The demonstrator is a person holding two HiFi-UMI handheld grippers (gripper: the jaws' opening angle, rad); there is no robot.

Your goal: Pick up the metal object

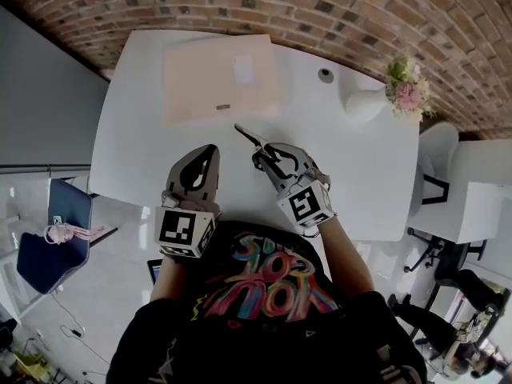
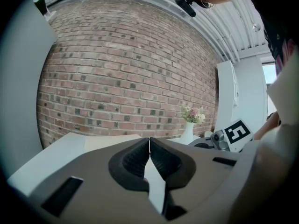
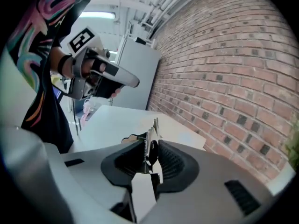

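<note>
Right tongs [image 3: 150, 147] tight on metal object [image 3: 154, 128], tip forward (left tongs [image 2: 149, 144] together, empty)

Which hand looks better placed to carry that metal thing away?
Right. The right gripper has its jaws shut on the metal object, while the left gripper has its jaws together with nothing between them.

Metal object [image 3: 154, 126] tight in right gripper [image 3: 150, 149] — brick wall [image 3: 224, 69] beyond.

metal object [image 3: 154, 127]: lower part hidden between right gripper [image 3: 150, 147] pads
round thing [image 1: 326, 75] left of vase [image 1: 364, 102]: too small to tell
</note>
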